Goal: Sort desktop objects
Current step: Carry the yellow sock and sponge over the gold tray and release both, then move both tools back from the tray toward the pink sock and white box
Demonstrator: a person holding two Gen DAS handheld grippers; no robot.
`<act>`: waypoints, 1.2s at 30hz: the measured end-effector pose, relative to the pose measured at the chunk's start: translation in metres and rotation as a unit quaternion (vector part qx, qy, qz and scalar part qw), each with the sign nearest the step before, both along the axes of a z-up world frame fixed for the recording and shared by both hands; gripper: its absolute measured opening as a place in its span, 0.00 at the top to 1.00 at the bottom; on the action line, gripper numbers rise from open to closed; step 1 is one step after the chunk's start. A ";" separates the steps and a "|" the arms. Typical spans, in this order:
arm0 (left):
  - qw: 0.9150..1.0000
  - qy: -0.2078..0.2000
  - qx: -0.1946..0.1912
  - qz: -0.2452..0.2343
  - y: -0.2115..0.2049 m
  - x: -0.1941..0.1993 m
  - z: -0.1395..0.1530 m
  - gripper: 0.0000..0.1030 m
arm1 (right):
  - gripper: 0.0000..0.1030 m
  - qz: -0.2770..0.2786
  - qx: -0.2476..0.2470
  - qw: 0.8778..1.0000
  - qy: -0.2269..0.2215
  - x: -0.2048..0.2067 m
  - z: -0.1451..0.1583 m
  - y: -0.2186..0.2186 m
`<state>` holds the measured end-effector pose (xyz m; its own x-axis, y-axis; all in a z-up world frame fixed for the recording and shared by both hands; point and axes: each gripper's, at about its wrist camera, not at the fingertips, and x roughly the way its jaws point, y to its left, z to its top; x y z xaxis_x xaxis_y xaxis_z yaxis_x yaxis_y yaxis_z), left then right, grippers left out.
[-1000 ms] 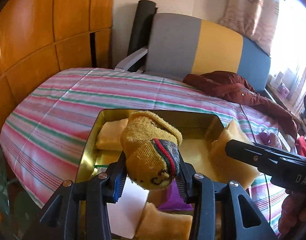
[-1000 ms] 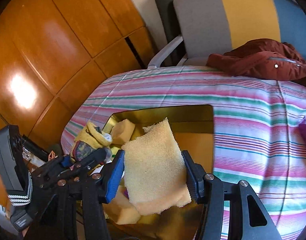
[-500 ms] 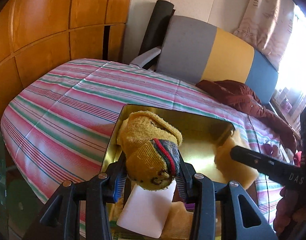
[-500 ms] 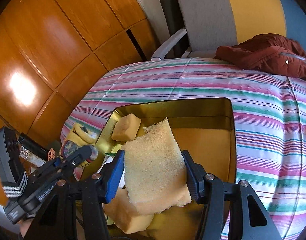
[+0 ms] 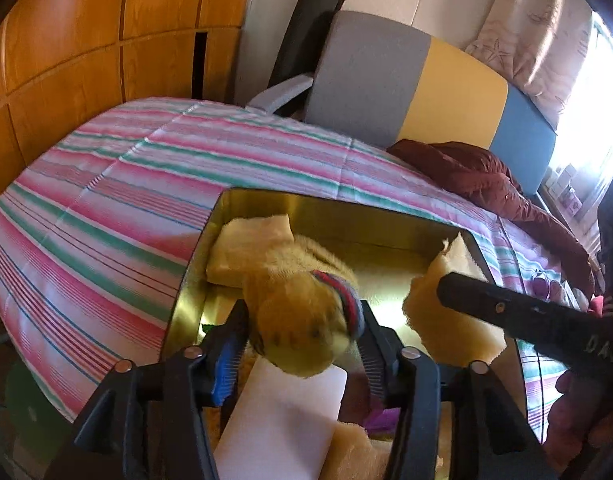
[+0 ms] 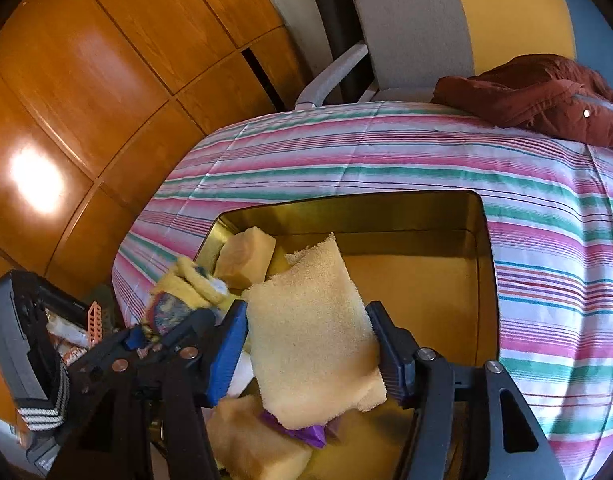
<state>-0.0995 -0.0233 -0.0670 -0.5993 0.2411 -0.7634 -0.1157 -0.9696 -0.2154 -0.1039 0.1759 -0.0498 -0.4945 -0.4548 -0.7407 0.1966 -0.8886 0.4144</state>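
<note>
My left gripper [image 5: 300, 338] is shut on a rolled yellow sock [image 5: 302, 320] with a red and green band, held over the near left of a gold metal box [image 5: 346, 210]. My right gripper [image 6: 306, 344] is shut on a flat yellow sponge [image 6: 314, 336], held over the box's near part [image 6: 482, 264]. The sponge also shows in the left wrist view [image 5: 446, 320], the sock in the right wrist view [image 6: 182, 296]. Another yellow sponge [image 6: 246, 256] lies in the box's far left corner.
The box sits on a striped cloth [image 5: 106, 208]. In it lie a white block [image 5: 282, 420], more yellow sponges [image 6: 258, 444] and a purple item [image 6: 302, 432]. A dark red jacket [image 6: 538, 96] lies at the far right. A chair [image 5: 386, 80] and wooden panels [image 6: 86, 80] stand behind.
The left gripper with the sock has moved forward and down over the box. The right gripper with the sponge has shifted slightly forward. Both stay shut.
</note>
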 end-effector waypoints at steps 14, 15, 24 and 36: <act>1.000 0.008 0.001 0.010 -0.005 0.015 0.006 0.42 | 0.25 -0.009 -0.015 1.000 -0.004 0.008 -0.003 0.003; 1.000 0.013 -0.004 0.009 -0.004 0.017 0.009 0.42 | 0.24 -0.010 -0.013 1.000 -0.001 0.011 -0.002 0.003; 0.998 0.053 -0.025 0.002 0.004 0.040 0.035 0.42 | 0.14 -0.015 0.022 0.999 0.034 0.036 0.011 0.011; 0.995 0.084 -0.038 -0.030 0.027 0.063 0.059 0.42 | 0.13 -0.037 0.037 0.997 0.054 0.067 0.017 0.038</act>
